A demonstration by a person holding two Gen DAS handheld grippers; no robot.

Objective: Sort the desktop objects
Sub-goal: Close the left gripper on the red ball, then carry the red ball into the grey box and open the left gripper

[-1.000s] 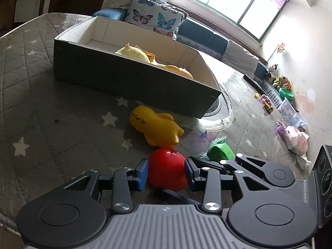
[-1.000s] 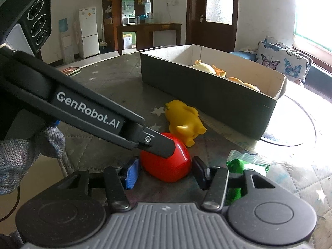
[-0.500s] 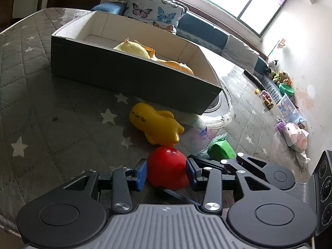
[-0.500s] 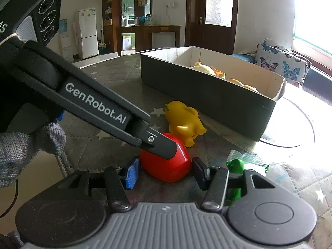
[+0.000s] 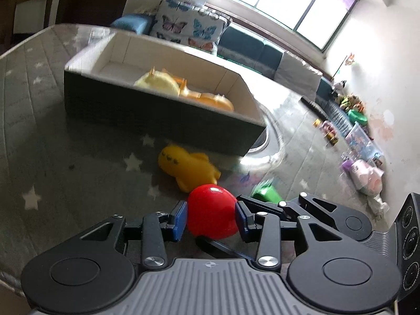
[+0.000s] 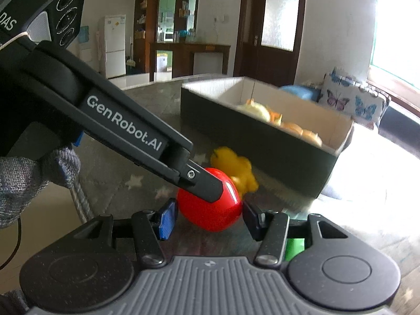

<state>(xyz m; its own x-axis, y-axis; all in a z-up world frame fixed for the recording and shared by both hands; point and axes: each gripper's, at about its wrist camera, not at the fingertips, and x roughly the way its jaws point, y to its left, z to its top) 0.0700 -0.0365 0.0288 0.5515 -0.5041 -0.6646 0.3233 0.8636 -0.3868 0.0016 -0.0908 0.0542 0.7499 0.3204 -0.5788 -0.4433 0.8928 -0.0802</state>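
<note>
Grey star-printed quilted table cover [image 5: 52, 157] carries a dark open cardboard box [image 5: 157, 115] on its far side. Left gripper [image 5: 211, 219] clamps a glossy red rounded toy [image 5: 211, 216] near a yellow rubber animal [image 5: 187, 169]. Right gripper [image 6: 207, 216] flanks the red toy, pads apart from it.

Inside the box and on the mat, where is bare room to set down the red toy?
Inside the box, the floor at the far-left end is bare; the yellow plush toys fill the right part. On the mat, the starred area left of the yellow toy is free. Around the red toy it is crowded.
</note>
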